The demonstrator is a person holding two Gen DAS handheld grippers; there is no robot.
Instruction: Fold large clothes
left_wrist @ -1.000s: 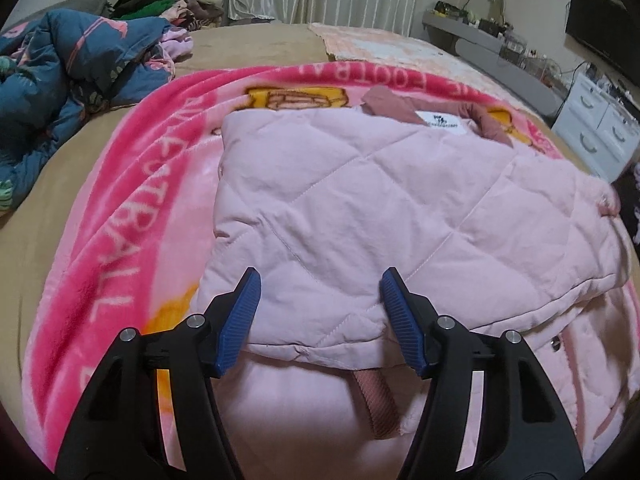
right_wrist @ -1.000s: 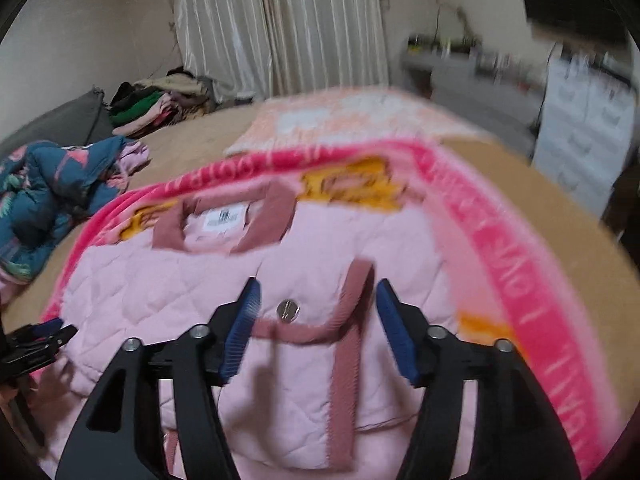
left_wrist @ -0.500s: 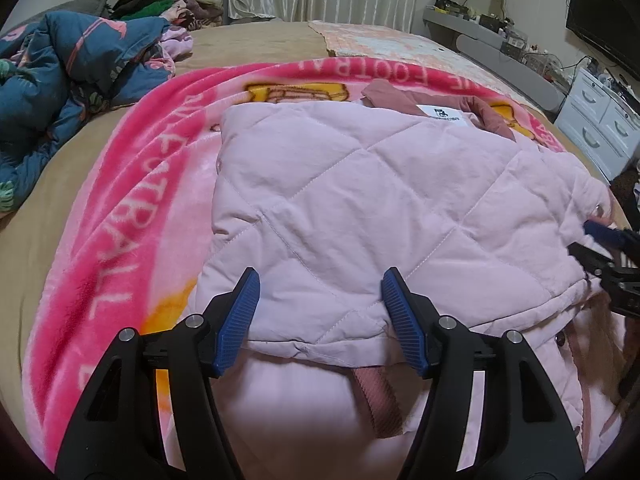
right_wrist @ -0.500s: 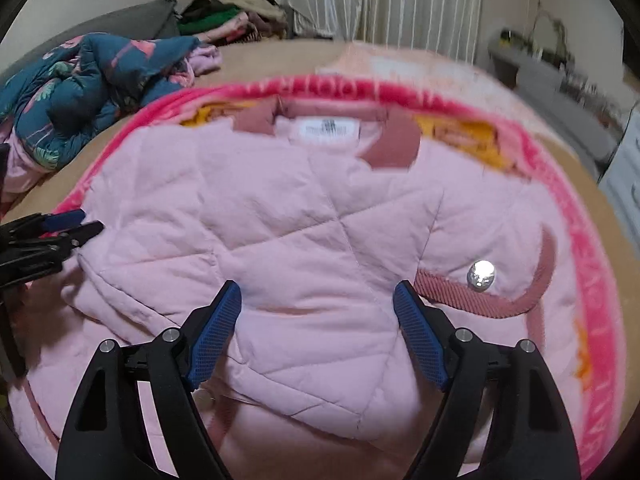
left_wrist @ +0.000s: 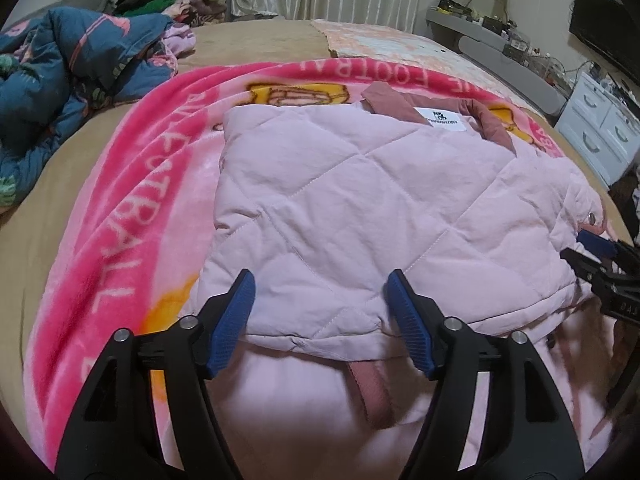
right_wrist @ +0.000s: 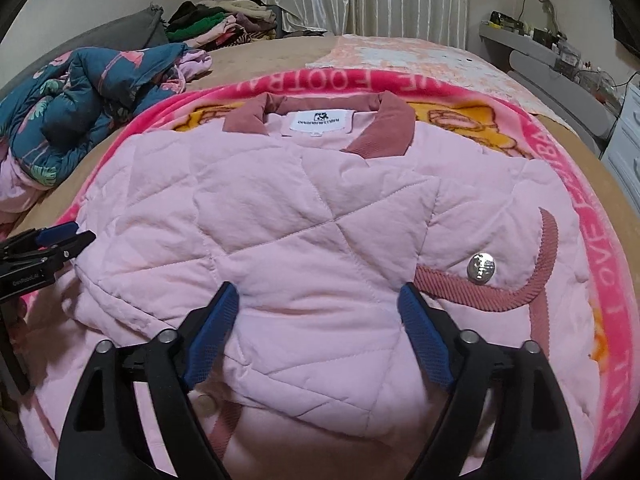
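A pale pink quilted jacket [left_wrist: 360, 208] with a dusty-rose collar [right_wrist: 384, 128] and a white label lies on a pink blanket, its sides folded in over the middle; it also shows in the right wrist view [right_wrist: 304, 232]. My left gripper [left_wrist: 322, 300] is open and empty just above the folded hem near me. My right gripper [right_wrist: 318, 316] is open and empty over the lower middle of the jacket. Each gripper shows at the edge of the other's view: the right one [left_wrist: 600, 256], the left one [right_wrist: 48, 244]. A silver snap [right_wrist: 480, 267] sits on a rose-trimmed flap.
The pink "FOOTBALL" blanket [left_wrist: 132, 200] covers a tan bed [left_wrist: 256, 44]. A crumpled blue floral quilt [left_wrist: 72, 64] lies at the left. A clothes pile [right_wrist: 216, 24] sits by the curtains. White drawers [left_wrist: 600, 128] and a grey shelf stand at the right.
My right gripper swung left from the jacket's right side to its lower middle and dropped closer to it. My left gripper barely moved. Both stayed open.
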